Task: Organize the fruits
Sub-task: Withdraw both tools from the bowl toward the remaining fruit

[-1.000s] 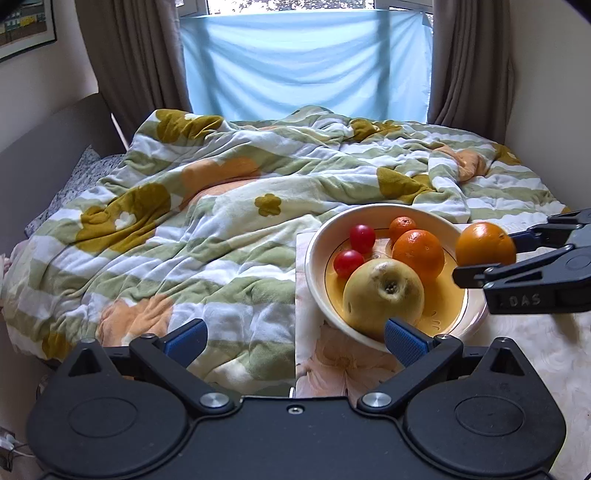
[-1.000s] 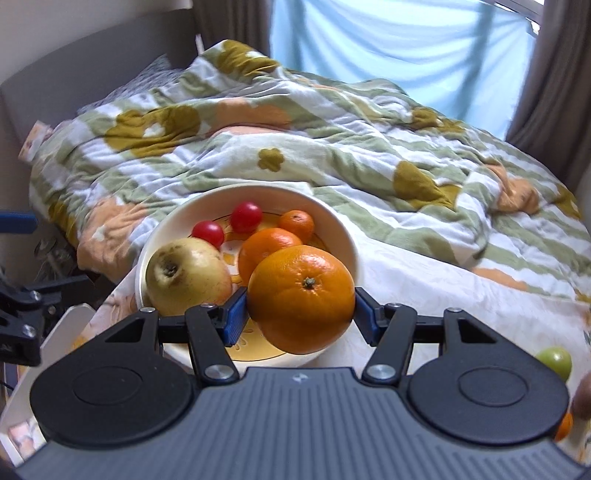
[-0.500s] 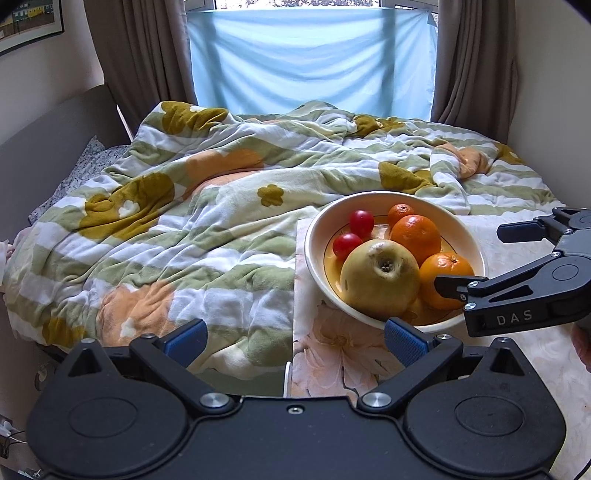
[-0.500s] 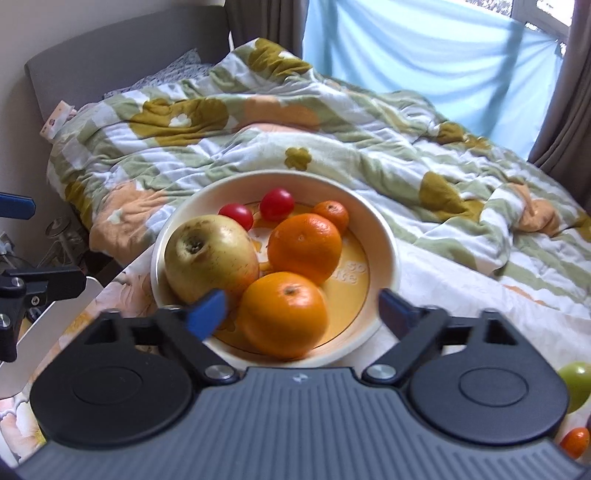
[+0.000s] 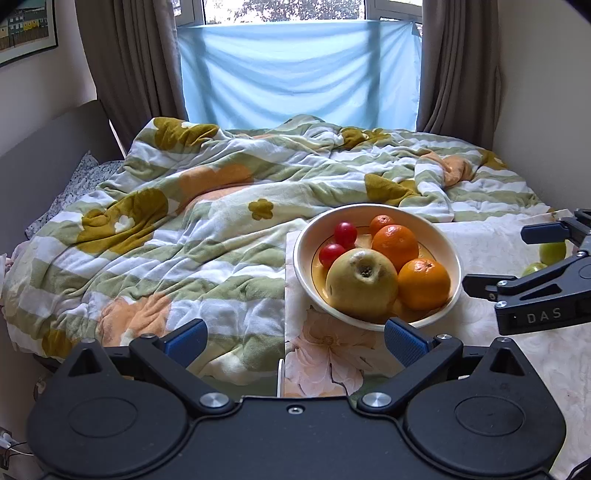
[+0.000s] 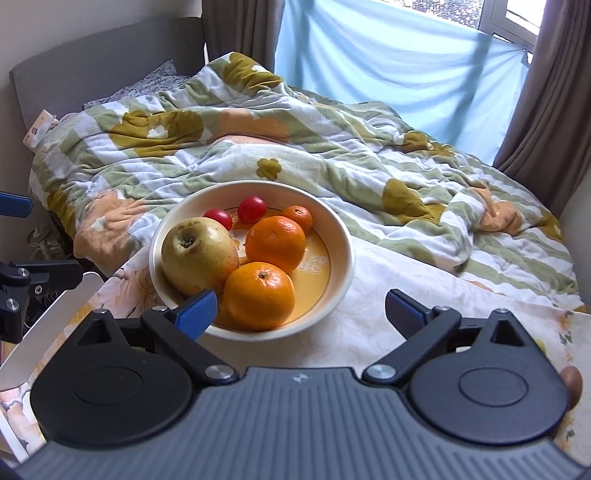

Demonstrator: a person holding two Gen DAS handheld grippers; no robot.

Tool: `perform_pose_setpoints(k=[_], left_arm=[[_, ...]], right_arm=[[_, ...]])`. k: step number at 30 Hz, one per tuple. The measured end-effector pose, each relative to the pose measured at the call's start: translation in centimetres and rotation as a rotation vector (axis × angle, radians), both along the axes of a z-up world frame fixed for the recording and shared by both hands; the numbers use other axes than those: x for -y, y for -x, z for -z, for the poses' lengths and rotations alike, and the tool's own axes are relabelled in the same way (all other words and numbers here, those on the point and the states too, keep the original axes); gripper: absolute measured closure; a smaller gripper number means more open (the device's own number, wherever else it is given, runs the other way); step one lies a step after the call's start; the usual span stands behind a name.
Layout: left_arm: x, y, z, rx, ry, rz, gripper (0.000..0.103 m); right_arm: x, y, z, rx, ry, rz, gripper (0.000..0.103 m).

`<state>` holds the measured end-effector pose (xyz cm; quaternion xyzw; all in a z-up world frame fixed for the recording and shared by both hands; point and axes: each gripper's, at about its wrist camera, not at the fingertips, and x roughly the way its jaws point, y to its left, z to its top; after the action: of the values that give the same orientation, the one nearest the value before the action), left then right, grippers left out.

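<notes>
Both the left gripper [image 5: 293, 338] and right gripper [image 6: 301, 308] are held wide apart, empty. The orange [image 6: 259, 295] is seated in the bowl [image 6: 341, 236], against the pear [image 6: 199, 254]. Green fruits [image 5: 552, 251] are half hidden behind the right gripper.

Rumpled green-white striped quilt with ochre flowers [image 5: 207, 236] covers bed. Pale blue cloth [image 5: 299, 70] hangs over window, brown curtains [image 5: 129, 62] either side. Grey headboard [image 6: 92, 62] left. Framed picture [image 5: 26, 29] on wall.
</notes>
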<state>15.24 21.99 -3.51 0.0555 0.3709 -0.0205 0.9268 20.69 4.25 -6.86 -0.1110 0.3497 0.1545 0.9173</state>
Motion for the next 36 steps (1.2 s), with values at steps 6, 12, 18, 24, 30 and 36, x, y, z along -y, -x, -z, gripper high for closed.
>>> perform_pose_setpoints(k=[6,12,18,24,30,36], left_arm=[[1.1,2.1,-1.9,0.042,-0.005,-0.017,0.0],[4.1,4.9,-3.6,0.073,-0.024,-0.047,0.0],[8.2,7.4,-4.6,0.09,-0.026,-0.071,0.0],[12.8,8.9,-4.9,0.104,-0.025,-0.077,0.0],[17.4,9.2,-4.6,0.098,-0.01,-0.076,0.0],[21.7,8.3,-3.5,0.081,0.006,-0.039,0.0]], right_arm=[[2.0,2.7,-1.7,0.018,-0.028,0.04,0.0],[5.2,5.9,-3.5,0.04,-0.059,0.071,0.0],[10.0,8.9,-5.3,0.039,-0.092,0.097,0.0],[14.9,11.3,-6.2,0.04,-0.09,0.107,0.0],[20.0,12.2,-6.3,0.045,-0.093,0.104,0.0],[24.5,12.0,-5.7,0.043,-0.075,0.122,0.0]])
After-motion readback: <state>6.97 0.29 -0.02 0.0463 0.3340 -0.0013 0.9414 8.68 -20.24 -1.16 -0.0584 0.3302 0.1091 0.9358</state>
